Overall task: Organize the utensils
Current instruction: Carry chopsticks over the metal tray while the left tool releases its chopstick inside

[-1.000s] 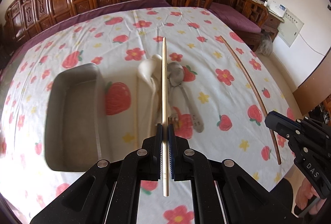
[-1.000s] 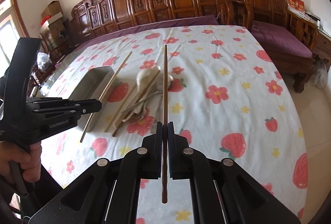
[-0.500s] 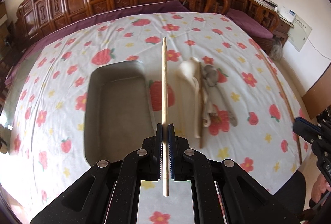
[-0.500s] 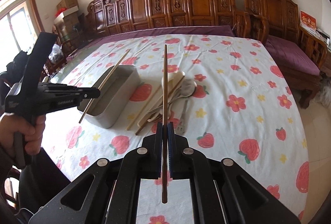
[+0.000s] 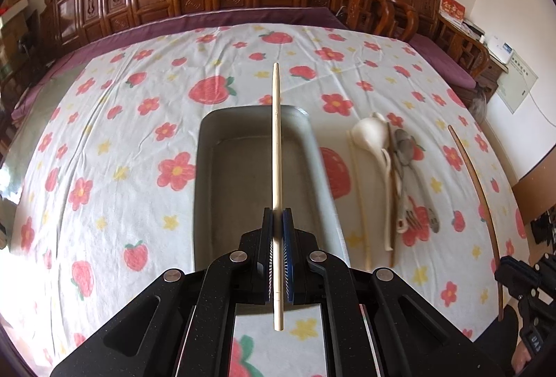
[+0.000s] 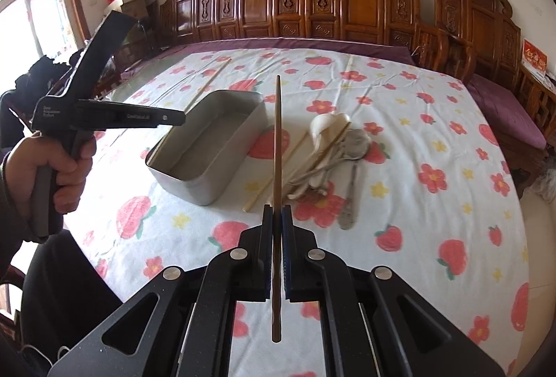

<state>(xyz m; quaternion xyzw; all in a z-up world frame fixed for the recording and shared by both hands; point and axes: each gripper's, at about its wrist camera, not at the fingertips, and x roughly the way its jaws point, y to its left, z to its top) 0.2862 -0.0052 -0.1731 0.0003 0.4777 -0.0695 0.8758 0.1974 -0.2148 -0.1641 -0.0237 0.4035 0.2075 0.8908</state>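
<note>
Left wrist view shows a strawberry-print tablecloth bearing a grey metal tray, with a heap of spoons just right of it. Above the tray, the left gripper is clenched on a pale chopstick. Nearer the heap, the right gripper clamps a dark chopstick.

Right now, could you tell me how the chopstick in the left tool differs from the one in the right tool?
The left tool's chopstick is pale bamboo; the right tool's chopstick is dark brown. The pale one hangs over the metal tray; the dark one hangs over the cloth between the tray and the loose utensil pile. Both are clamped near the thick end, tips pointing forward.
</note>
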